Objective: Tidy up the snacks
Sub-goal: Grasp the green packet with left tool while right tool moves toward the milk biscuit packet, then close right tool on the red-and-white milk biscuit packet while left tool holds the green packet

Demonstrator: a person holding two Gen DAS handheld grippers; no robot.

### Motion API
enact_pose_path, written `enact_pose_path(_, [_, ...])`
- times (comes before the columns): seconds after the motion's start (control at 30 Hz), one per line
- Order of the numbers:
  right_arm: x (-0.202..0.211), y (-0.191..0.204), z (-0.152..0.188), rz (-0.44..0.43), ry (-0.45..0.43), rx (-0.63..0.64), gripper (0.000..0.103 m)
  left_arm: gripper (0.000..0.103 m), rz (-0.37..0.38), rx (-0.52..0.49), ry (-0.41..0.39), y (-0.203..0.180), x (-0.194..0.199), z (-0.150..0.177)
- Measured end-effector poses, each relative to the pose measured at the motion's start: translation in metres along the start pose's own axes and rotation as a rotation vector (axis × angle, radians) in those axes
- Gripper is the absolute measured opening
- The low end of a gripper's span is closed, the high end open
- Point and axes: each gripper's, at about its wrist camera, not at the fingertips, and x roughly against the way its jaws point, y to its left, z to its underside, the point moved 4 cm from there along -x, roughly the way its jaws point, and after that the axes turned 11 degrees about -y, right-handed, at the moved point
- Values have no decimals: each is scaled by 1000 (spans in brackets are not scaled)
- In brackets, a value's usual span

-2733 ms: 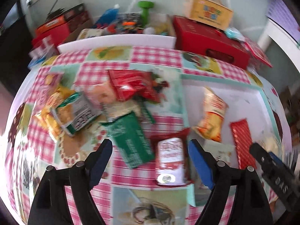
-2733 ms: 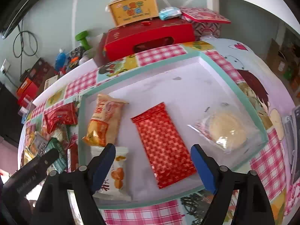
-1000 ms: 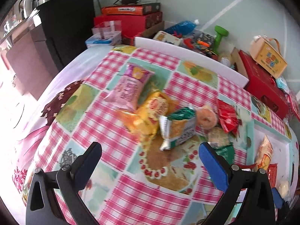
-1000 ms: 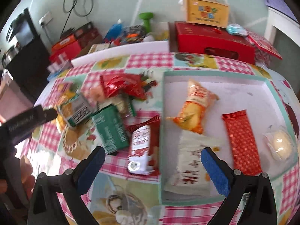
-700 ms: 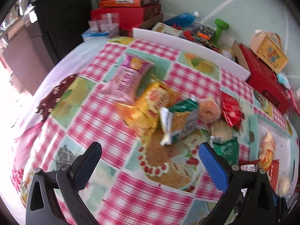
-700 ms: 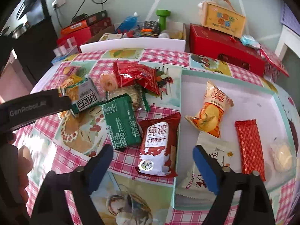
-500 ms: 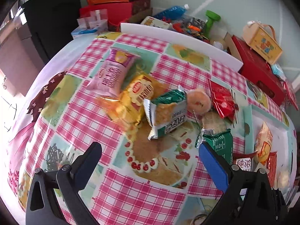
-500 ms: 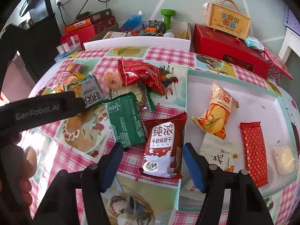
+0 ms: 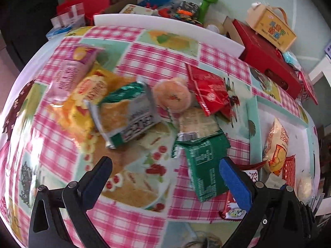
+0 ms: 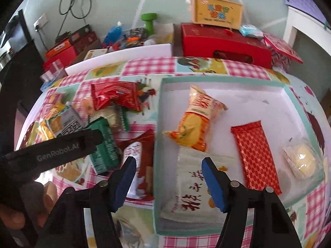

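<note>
Loose snacks lie on the checked tablecloth: a dark green pack (image 9: 204, 165), a green-and-silver pack (image 9: 126, 115), a red bag (image 9: 209, 93), a yellow pack (image 9: 86, 95) and a pink pack (image 9: 72, 70). My left gripper (image 9: 165, 173) hovers open over the cloth just left of the dark green pack. A shallow teal-rimmed tray (image 10: 206, 80) holds an orange pack (image 10: 196, 119), a red wafer bar (image 10: 255, 153), a white pack (image 10: 190, 188) and a clear-wrapped bun (image 10: 302, 161). My right gripper (image 10: 168, 177) is open above the tray's left rim, between the red-and-white milk pack (image 10: 140, 165) and the white pack.
A red box (image 10: 223, 43) with a yellow carry box (image 10: 217, 12) on it stands behind the table. A green dumbbell (image 10: 150, 21), a blue bottle (image 10: 112, 33) and cartons crowd the back. A hand (image 10: 24, 206) holds the left gripper's body at the lower left.
The left gripper has swung right and closer to the snack pile. The right gripper has narrowed its opening and shifted right, over the tray's left rim.
</note>
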Motion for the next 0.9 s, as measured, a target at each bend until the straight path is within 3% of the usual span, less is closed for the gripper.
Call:
enact_pose_path(0.27, [-1,-6,1,14,6,-16,69,101,-22,-66,-4,-23,-18,-1])
enact_pose_path(0.43, [-1,-7,1,12,9,-21,69,50,-10,-98,12,-27,-23,4])
enact_pose_path(0.47, [-1,-7,0,11,8,-20,69,44,-12,-107,13,-26,-21,5])
enact_pose_path(0.67, [0,4,1,-9,4,20,69,42,1,-93,32,-12,-15,12])
enact_pose_path(0.9, [-3,40,9,-99,22,125,69,42,-49,-23,54,29,-2,23])
